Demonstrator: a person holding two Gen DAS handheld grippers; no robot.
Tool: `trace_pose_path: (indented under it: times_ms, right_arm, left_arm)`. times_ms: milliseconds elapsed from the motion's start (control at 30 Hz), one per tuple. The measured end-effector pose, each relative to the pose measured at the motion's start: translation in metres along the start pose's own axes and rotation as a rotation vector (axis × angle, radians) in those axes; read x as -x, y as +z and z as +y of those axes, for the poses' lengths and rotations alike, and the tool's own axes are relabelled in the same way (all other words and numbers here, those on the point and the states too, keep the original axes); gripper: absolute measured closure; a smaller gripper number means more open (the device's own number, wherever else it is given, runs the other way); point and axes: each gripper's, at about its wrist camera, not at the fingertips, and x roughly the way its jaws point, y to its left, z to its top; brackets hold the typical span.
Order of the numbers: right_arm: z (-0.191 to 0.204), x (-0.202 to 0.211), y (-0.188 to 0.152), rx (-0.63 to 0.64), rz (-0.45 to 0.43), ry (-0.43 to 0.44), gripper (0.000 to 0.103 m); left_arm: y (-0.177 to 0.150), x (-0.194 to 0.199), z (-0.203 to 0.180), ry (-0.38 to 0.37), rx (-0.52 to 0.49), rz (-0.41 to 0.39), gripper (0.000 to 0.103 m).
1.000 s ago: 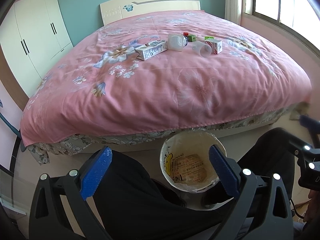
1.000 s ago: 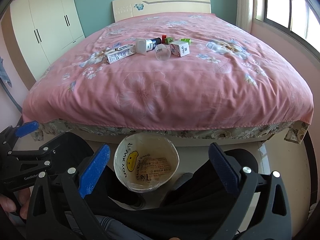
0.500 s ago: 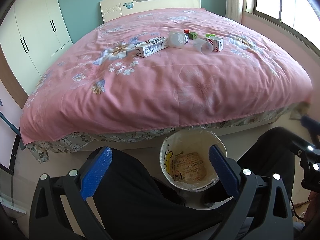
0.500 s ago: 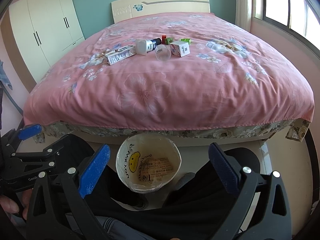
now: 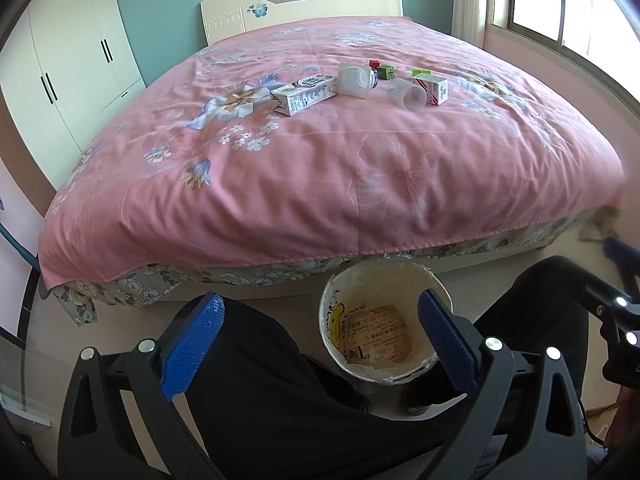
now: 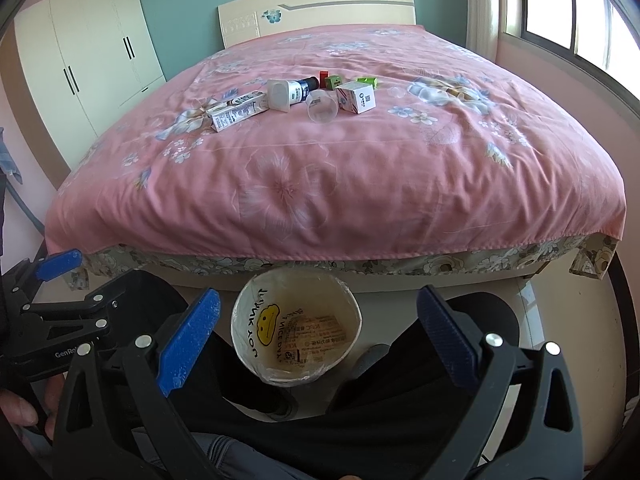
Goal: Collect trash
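Observation:
Trash lies in a cluster far back on the pink bedspread: a long milk carton [image 5: 304,94] [image 6: 238,111], a white bottle [image 5: 356,79] [image 6: 285,93] on its side, a clear plastic cup [image 5: 409,95] [image 6: 321,108], a small white box [image 5: 433,87] [image 6: 356,98], and little green and red pieces [image 6: 332,79]. A round bin [image 5: 386,328] [image 6: 296,326] with a lined rim and paper inside stands on the floor at the bed's foot. My left gripper [image 5: 320,340] and right gripper [image 6: 318,334] hang open and empty above the person's knees, near the bin.
The bed [image 6: 340,184] fills the middle; its patterned skirt hangs down to the floor. A white wardrobe [image 5: 68,72] stands at the left, and a window [image 6: 560,4] is at the right. The person's dark-trousered legs [image 5: 256,380] flank the bin.
Both views have crept slightly forward, so the bed and trash look a bit larger. Both grippers stay open and nothing has been picked up.

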Motion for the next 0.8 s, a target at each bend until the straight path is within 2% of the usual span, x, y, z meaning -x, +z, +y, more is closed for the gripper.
trace_pose_path:
  times_ms: [633,800]
  right_arm:
    - [-0.0009,-0.0015,0.0041,0.016,0.003,0.004,0.006]
    - [-0.002,-0.0014,0.0074,0.037,-0.022,0.017,0.006]
  left_arm:
    - [0.0001,-0.0011,0.0012,-0.008,0.002,0.007,0.004]
    - [0.0013,-0.0077,0.0044,-0.014,0.027,0.004,0.004]
